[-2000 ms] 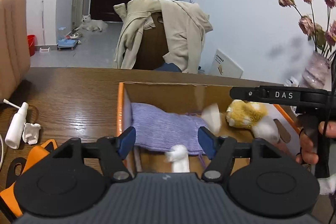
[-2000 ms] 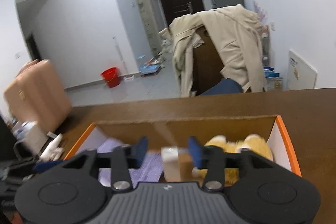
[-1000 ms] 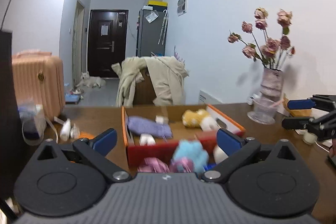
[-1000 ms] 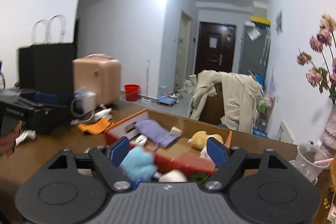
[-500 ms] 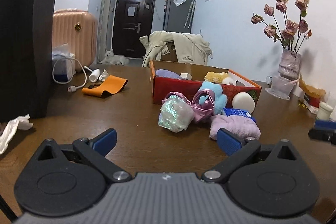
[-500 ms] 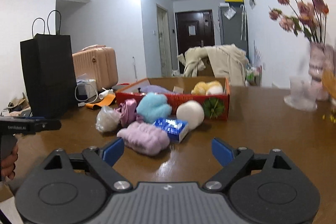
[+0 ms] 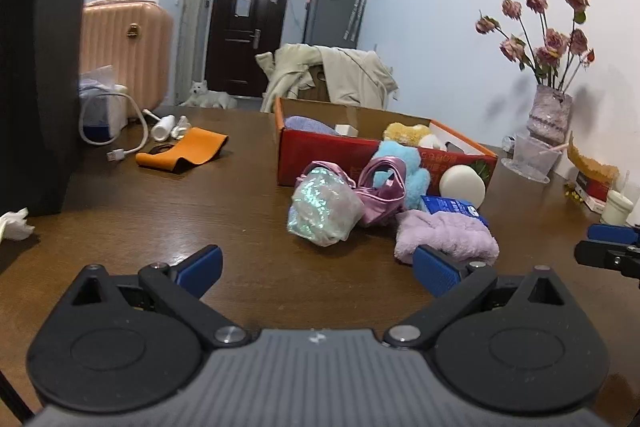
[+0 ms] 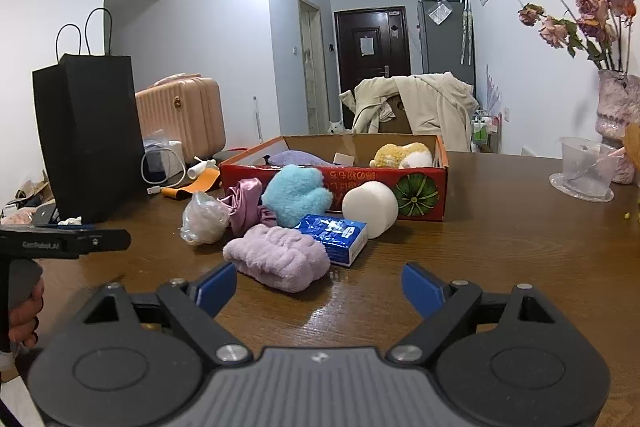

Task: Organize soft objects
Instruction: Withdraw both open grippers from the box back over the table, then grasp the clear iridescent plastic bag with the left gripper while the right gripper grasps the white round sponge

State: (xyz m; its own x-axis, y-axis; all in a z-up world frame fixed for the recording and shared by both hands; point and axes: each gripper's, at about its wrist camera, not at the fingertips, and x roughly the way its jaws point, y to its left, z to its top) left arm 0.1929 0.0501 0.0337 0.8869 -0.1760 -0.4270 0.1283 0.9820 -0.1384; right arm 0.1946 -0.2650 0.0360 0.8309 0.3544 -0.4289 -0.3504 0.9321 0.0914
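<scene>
- Your left gripper (image 7: pixel 316 271) hangs low over the near edge of the wooden table (image 7: pixel 160 211), its blue-padded jaws spread wide with nothing between them.
- Your right gripper (image 8: pixel 318 285) sits the same way over the near edge, jaws wide apart and empty.
- The red cardboard box (image 8: pixel 420 187) stands toward the far edge of the table; inside it lie a purple knit cloth (image 8: pixel 298 158), a small white block (image 8: pixel 343 158) and a yellow-and-white plush (image 8: pixel 404 155).
- A loose heap rests against the box's near wall: a blue plush (image 8: pixel 296 195), a white foam cylinder (image 8: pixel 370 203), a pink satin bag (image 7: pixel 380 187) and an iridescent plastic bag (image 7: pixel 324 205).
- Nearest you lie a lilac fluffy cloth (image 8: pixel 278 257) and, touching it, a blue tissue pack (image 8: pixel 334 231).
</scene>
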